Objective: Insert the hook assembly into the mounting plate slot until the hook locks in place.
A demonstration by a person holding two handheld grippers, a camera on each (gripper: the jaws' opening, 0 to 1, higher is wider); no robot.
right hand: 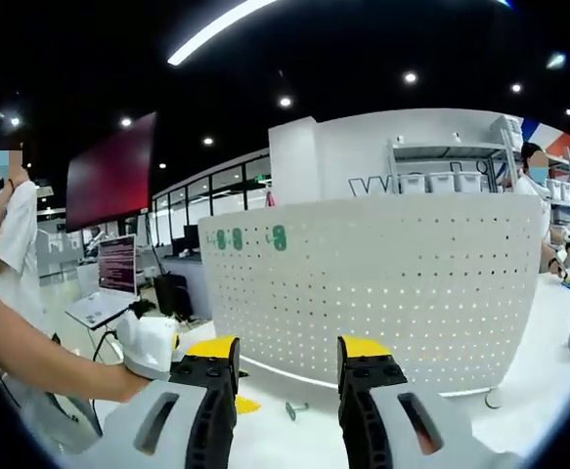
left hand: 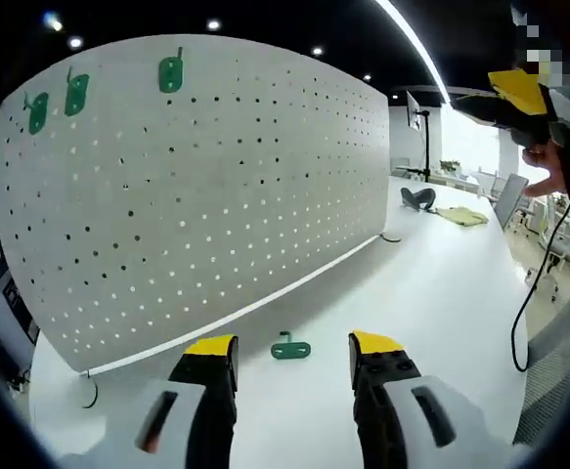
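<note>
Yellow-tipped left gripper (left hand: pixel 292 354) open above green hook (left hand: pixel 290 347).

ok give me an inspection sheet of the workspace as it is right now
Surface: white table, pegboard standing upright on it.
Job's things: one green hook lying on the table before the pegboard; three green hooks mounted along the board's top edge.
Clutter: a dark object and a yellow item at the far end.
Grippers: left gripper open, empty, above the loose hook; right gripper open, empty.
Cables: black cable hanging from the right gripper.
Surroundings: shelving, a dark red screen, people standing by.
</note>
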